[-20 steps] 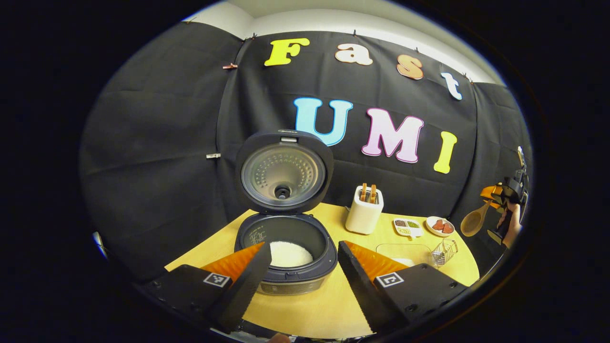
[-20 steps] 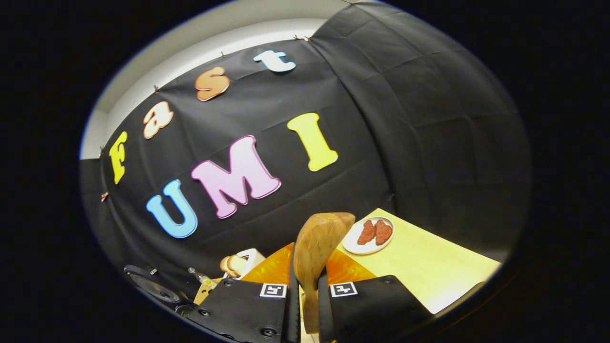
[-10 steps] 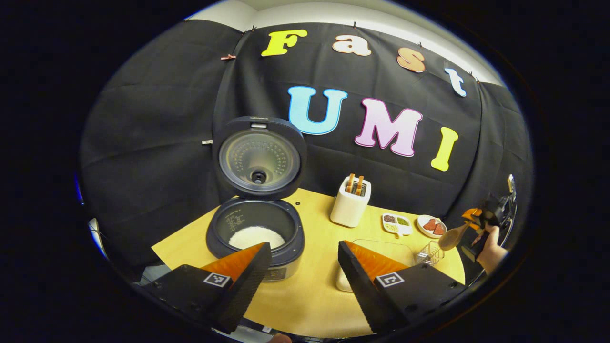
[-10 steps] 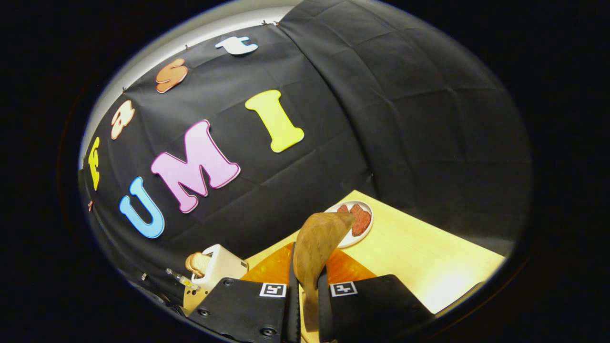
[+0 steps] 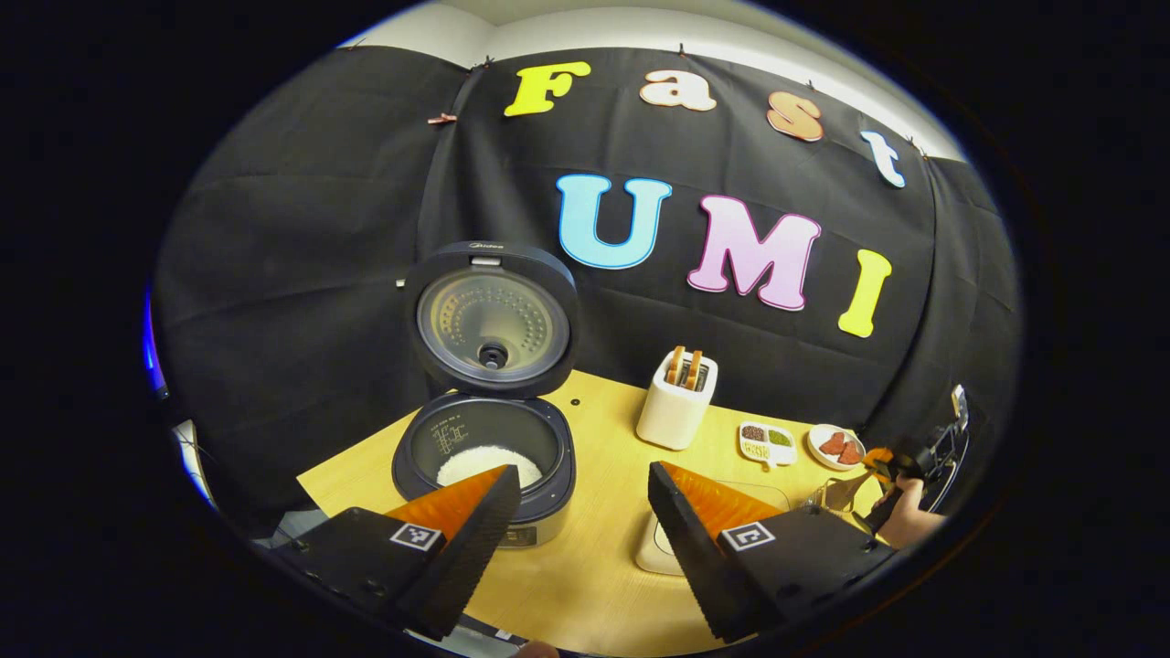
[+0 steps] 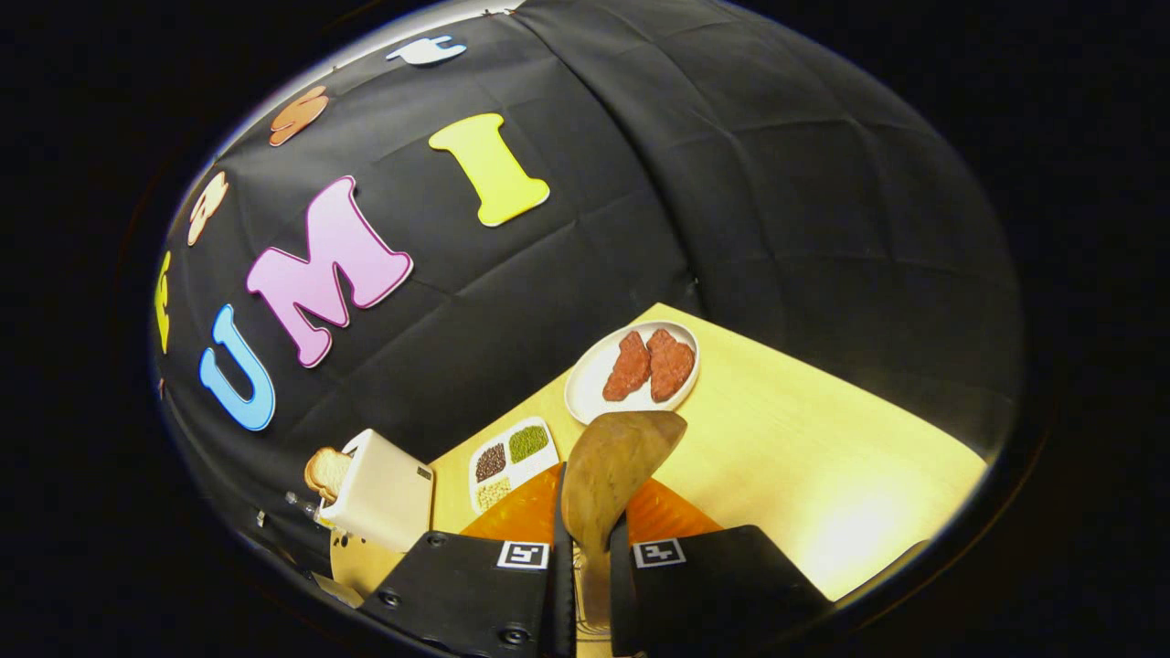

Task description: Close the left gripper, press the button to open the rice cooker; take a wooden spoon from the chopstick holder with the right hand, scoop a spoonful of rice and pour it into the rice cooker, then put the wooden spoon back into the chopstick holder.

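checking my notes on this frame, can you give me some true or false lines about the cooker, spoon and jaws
1. The cooker lid is shut. False: it stands open, with rice in the pot.
2. The right gripper holds the spoon. True.
3. The left gripper is clamped on the cooker. False: its jaws are open and hold nothing.
4. Two bread slices sit in the toaster. True.
5. The plate is bare. False: two reddish pieces lie on it.

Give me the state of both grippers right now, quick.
Left gripper: open, holding nothing, over the table in front of the open rice cooker.
Right gripper: closed on the wooden spoon.
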Demonstrator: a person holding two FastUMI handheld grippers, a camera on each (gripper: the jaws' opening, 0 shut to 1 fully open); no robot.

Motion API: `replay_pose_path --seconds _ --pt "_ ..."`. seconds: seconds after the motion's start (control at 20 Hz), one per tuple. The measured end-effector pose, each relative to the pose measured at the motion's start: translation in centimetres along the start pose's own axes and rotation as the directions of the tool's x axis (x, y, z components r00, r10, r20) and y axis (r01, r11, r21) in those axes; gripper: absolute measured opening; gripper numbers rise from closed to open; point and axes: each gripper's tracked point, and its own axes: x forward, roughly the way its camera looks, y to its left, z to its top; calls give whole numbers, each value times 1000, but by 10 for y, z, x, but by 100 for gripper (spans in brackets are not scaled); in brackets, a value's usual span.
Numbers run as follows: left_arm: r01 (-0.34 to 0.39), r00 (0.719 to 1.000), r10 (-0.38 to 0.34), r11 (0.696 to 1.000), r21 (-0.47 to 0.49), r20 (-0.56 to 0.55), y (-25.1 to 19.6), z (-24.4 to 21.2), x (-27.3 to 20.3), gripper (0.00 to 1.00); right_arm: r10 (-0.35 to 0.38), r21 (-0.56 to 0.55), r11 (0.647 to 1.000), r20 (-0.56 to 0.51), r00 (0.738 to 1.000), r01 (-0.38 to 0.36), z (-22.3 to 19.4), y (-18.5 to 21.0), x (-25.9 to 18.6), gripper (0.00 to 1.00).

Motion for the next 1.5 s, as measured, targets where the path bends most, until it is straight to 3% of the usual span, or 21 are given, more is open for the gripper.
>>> replay_pose_path --seconds 0.25,0.3,0.4,0.45,0.55,0.8,1.2,1.5 --pt "-124 990 125 992 -17 70 42 35 8 95 35 41 999 -39 999 -34 -17 9 0 26" --pt "-137 985 137 991 -15 100 49 49 9 96 44 37 998 -28 999 -43 -14 12 -3 17" --pt "-168 971 165 986 5 172 67 76 11 95 62 9 998 -12 998 -62 -12 18 -14 54" --pt "-183 963 175 983 23 206 74 89 14 95 58 -6 998 -10 998 -58 -11 18 -20 56" --pt "-220 944 197 974 58 264 90 114 18 95 49 -30 998 -19 999 -50 -9 15 -33 99" --pt "-231 910 169 965 124 378 105 158 34 95 5 -129 992 31 999 -1 6 -6 -79 98" --pt "-115 845 24 984 138 534 113 216 101 92 -3 -234 972 128 992 33 36 -7 -156 98" --pt "-90 855 -15 980 176 519 118 228 156 92 36 -294 955 203 979 26 43 21 -208 98"
